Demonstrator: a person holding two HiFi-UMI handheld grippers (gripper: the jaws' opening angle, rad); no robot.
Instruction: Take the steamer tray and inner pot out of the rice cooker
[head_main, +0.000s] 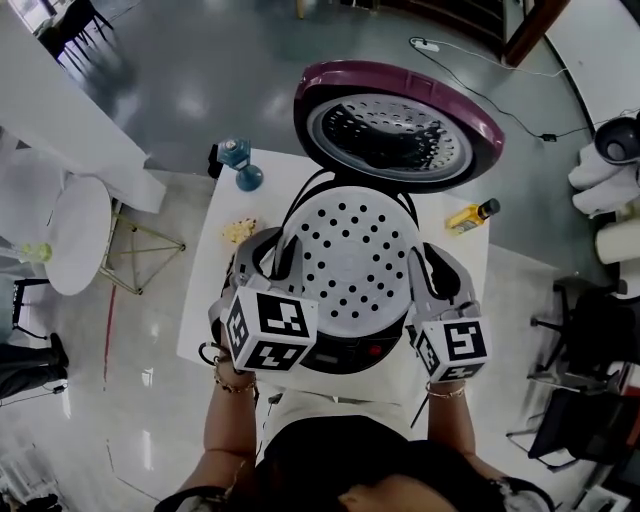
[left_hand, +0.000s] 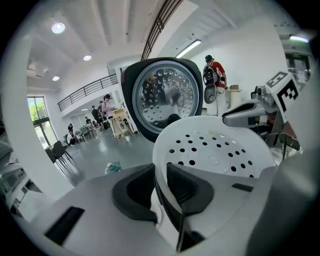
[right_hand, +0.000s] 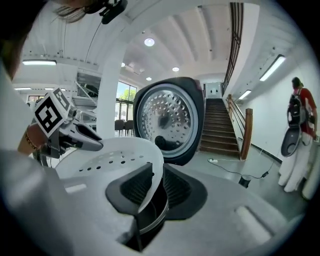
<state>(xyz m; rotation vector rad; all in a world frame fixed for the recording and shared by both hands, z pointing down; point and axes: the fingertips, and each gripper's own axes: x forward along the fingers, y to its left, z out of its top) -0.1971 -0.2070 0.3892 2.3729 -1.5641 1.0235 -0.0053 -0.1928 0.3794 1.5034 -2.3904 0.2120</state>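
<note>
Steamer tray (head_main: 360, 262): a white round tray pierced with rows of holes. It is held over the open rice cooker (head_main: 350, 355) in the middle of the table and gripped at its left and right rims.
Left gripper (left_hand: 160, 187): clamped on the tray's left rim. In the left gripper view the thin white wall is pinched between the two dark pads (left_hand: 135, 192).
Right gripper (right_hand: 156, 187): clamped on the tray's right rim. In the right gripper view the curved white edge is pressed between the ribbed pads (right_hand: 137, 187).
Below the tray: in the right gripper view a dark round rim with a bright metal edge is seen just under the gripped rim and apart from it. Whether it belongs to the pot or to the cooker body cannot be told.
Inner pot: covered by the tray in the head view, so it is not made out.
Lid (head_main: 395, 125): purple outside and swung back upright behind the tray. Its dimpled metal inner plate is turned towards the tray.
Table (head_main: 215, 300): small and white; the cooker is set on it.
Yellow bottle (head_main: 472, 214): laid on its side near the table's far right corner, apart from the cooker.
Blue object (head_main: 240, 165): stood at the table's far left corner.
Staircase (right_hand: 220, 125): seen behind the lid in the right gripper view.
</note>
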